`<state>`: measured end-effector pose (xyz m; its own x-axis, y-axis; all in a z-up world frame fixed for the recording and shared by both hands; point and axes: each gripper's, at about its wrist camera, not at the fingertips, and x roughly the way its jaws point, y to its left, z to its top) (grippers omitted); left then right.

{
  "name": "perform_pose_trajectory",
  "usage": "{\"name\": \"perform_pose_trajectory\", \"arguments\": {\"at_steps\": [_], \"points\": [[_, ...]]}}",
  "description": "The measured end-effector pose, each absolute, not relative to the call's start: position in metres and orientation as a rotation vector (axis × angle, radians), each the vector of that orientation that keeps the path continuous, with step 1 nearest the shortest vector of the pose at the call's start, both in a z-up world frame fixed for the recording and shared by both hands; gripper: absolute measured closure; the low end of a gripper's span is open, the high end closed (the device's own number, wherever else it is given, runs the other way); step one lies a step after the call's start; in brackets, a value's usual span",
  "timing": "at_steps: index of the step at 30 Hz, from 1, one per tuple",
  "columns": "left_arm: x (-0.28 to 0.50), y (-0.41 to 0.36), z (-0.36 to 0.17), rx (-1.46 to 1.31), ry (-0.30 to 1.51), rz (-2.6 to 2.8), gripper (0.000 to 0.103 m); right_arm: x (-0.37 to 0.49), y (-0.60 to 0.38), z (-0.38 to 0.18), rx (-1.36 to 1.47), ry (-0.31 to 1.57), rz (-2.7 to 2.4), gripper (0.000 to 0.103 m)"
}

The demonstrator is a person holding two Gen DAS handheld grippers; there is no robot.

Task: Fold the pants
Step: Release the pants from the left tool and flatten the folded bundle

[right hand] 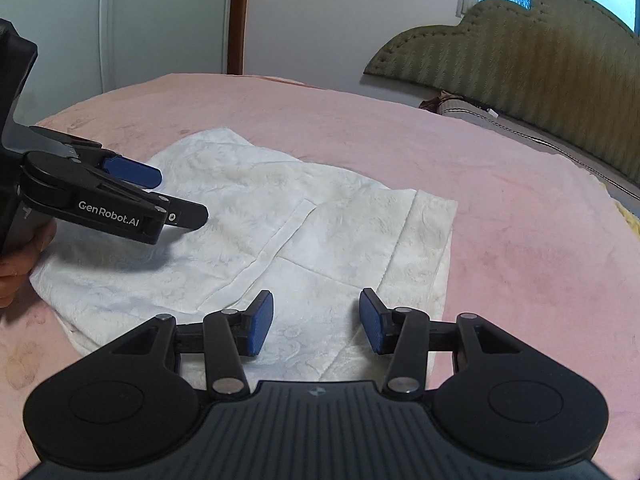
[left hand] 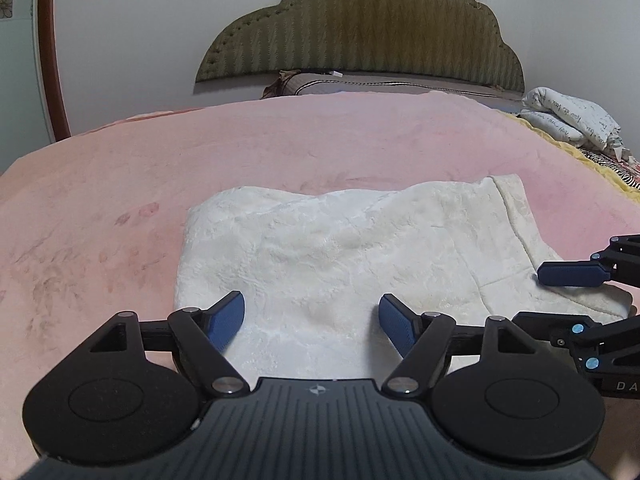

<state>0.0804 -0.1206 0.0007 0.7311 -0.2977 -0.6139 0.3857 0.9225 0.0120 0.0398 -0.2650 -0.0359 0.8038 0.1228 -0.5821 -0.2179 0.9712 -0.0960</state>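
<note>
- The white pants (left hand: 320,248) lie folded on the pink blanket (left hand: 100,184) covering the bed, with the waist end toward 3 o'clock in my left view.
- My left gripper (left hand: 312,320) hangs over the near edge of the pants, at 6 o'clock in its own view, with its 2 blue pads spread wide; only flat cloth shows under the gap and nothing is pinched.
- My right gripper (right hand: 316,322) sits over the near edge of the pants by the waistband end, its 2 pads apart with a clear gap; I cannot tell whether the tips touch the cloth, but nothing is clamped between them.
- In the right view my left gripper (right hand: 176,196) comes in from 9 o'clock, above the pants, with part of my hand (right hand: 24,256) behind it.
- In the left view my right gripper (left hand: 576,276) reaches in from 3 o'clock over the waist end.
- A pocket seam (right hand: 280,236) runs across the top layer.
- At 12 o'clock stands the green headboard (left hand: 360,32); a bundled printed quilt (left hand: 572,116) lies at 2 o'clock.
</note>
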Motion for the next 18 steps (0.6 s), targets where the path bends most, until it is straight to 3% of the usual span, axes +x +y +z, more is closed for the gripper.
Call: {"name": "perform_pose_trajectory", "arguments": {"at_steps": [18], "points": [[0.0795, -0.1232, 0.005, 0.163, 0.659, -0.36, 0.022, 0.0413, -0.2666, -0.0342, -0.145, 0.616, 0.177, 0.053]]}}
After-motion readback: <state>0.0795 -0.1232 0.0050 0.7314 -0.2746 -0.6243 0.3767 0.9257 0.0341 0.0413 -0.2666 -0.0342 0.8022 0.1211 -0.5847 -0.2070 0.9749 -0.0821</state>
